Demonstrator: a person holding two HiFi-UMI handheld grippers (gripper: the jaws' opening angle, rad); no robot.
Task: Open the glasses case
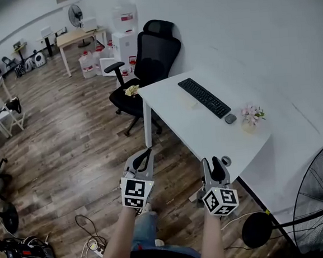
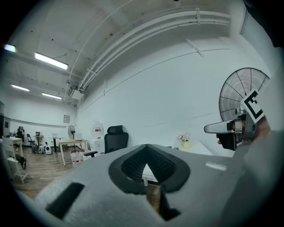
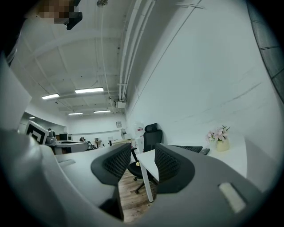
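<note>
1. Both jaws of my left hand-held gripper [image 1: 145,153] meet, gripping nothing.
2. My right hand-held gripper [image 1: 215,161] stands wide, empty.
3. Beside the keyboard [image 1: 204,97] on the tabletop [image 1: 207,135] lies a pale shape [image 1: 188,101], possibly the glasses case; I can't tell for sure.

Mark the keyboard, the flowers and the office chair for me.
keyboard [image 1: 205,97], head view, on the middle of its keys.
flowers [image 1: 253,112], head view, on the pink blooms.
office chair [image 1: 151,62], head view, on the black backrest.
</note>
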